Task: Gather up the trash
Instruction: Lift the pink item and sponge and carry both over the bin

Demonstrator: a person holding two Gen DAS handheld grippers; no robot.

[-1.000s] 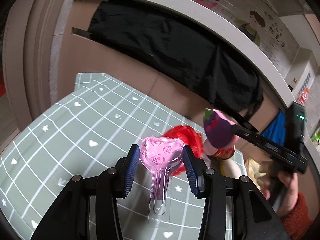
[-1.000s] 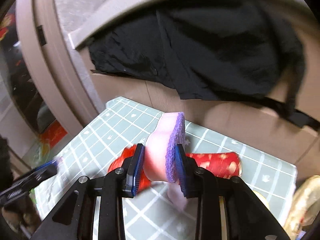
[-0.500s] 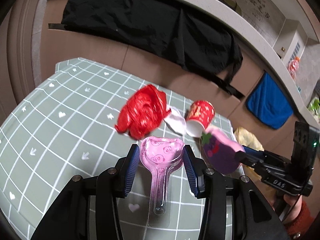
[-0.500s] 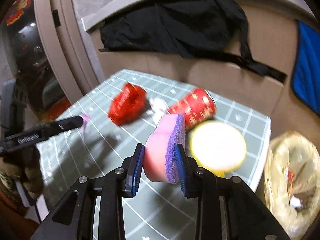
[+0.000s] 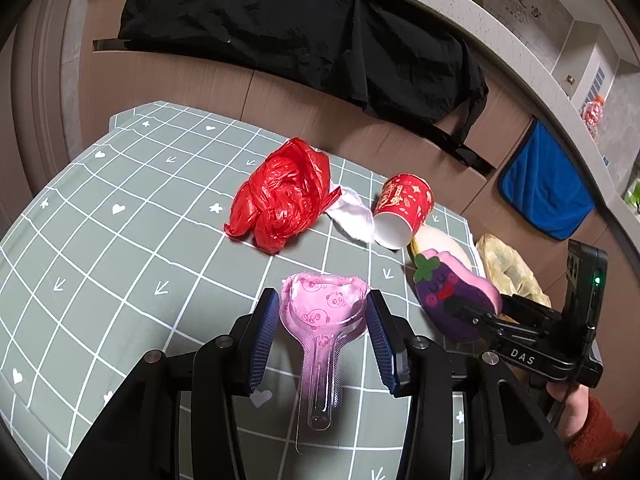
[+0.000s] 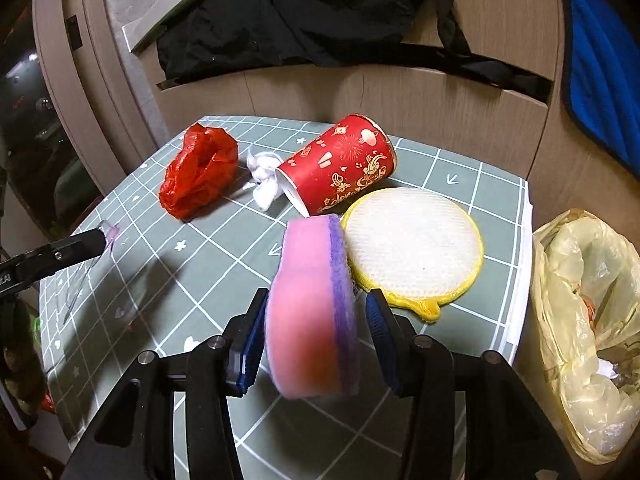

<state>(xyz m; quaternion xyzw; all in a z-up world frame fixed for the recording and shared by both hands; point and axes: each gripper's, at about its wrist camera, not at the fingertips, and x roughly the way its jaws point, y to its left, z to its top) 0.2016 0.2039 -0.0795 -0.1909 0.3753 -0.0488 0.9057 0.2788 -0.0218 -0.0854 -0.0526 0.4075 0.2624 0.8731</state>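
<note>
- Your right gripper (image 6: 316, 312) has just been opening; the pink-and-purple sponge (image 6: 312, 304) sits loose between its jaws over the table (image 6: 472, 184), so it's not bagged
- Your left gripper (image 5: 322, 336) pinches the pink blister pack (image 5: 324, 308)
- Yellow trash bag (image 6: 580, 280) waits beside the table

1. A crumpled red plastic bag (image 5: 282, 196) lies on the desk.
2. A wad of white tissue (image 6: 264, 178) lies between it and the cup.
3. A red paper cup (image 6: 340, 170) with gold print lies on its side, mouth toward the tissue.
4. A pink panda-printed blister pack (image 5: 324, 320) is held above the desk.
5. A yellow trash bag (image 6: 588, 300) gapes beside the desk's edge.
</note>
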